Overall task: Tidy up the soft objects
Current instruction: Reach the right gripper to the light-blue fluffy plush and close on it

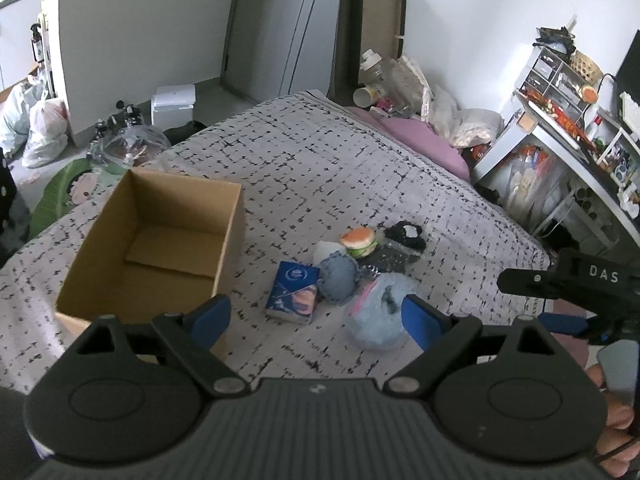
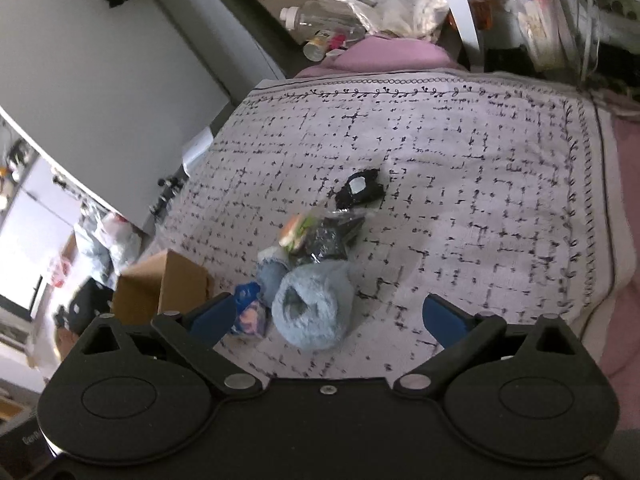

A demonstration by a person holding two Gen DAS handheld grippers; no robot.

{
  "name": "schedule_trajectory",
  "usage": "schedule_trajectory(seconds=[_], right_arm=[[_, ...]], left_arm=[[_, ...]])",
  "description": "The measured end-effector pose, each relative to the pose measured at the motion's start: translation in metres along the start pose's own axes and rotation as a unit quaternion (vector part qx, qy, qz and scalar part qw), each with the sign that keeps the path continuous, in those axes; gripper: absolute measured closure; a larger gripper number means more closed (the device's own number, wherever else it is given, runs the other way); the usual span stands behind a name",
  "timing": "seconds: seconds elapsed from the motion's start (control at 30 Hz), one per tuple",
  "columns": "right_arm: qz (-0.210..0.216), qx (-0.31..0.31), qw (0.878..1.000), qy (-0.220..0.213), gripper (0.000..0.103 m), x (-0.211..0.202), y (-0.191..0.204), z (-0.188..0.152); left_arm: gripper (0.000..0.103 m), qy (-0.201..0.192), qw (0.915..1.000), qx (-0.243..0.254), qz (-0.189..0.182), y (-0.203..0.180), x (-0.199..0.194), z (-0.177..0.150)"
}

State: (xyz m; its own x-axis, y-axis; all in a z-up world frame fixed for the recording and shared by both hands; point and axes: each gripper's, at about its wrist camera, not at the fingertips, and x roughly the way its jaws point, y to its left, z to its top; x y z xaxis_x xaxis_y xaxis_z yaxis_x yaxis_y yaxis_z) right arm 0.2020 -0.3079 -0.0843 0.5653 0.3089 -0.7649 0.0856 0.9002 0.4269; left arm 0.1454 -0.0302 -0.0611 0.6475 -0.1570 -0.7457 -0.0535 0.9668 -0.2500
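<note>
Your left gripper (image 1: 316, 316) and right gripper (image 2: 326, 318) hover, jaws apart and empty, above the fluffy pale-blue sock roll (image 2: 310, 308) heaped beside the open brown cardboard box (image 1: 160, 236) on the black-flecked grey bedspread (image 1: 320, 168).

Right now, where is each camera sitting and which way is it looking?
Left wrist view: sits on the left gripper, looking down across the bed at the empty cardboard box and the pile of soft things; both open fingers show, plus the right gripper and a hand at the edge.
Right wrist view: sits on the right gripper, looking down at the fluffy blue roll; only its open fingers show.
Both share: the patterned bedspread, the box, the burger toy and the blue roll.
</note>
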Motion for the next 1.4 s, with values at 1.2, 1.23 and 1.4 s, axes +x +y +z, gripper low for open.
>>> schedule_trajectory(seconds=[1.2, 1.23, 1.4], right_arm=[[0.061, 0.179, 0.977, 0.103, 0.073, 0.126, -0.058, -0.016], [0.063, 0.18, 0.976, 0.104, 0.074, 0.127, -0.059, -0.016], [0.07, 0.17, 0.978, 0.101, 0.075, 0.133, -0.057, -0.013]], left_arm=[[0.064, 0.12, 0.989, -0.074, -0.045, -0.027, 0.159, -0.004], [0.065, 0.122, 0.9887, -0.074, -0.046, -0.028, 0.162, -0.005], [0.072, 0.122, 0.9884, -0.077, -0.049, -0.031, 0.173, -0.007]])
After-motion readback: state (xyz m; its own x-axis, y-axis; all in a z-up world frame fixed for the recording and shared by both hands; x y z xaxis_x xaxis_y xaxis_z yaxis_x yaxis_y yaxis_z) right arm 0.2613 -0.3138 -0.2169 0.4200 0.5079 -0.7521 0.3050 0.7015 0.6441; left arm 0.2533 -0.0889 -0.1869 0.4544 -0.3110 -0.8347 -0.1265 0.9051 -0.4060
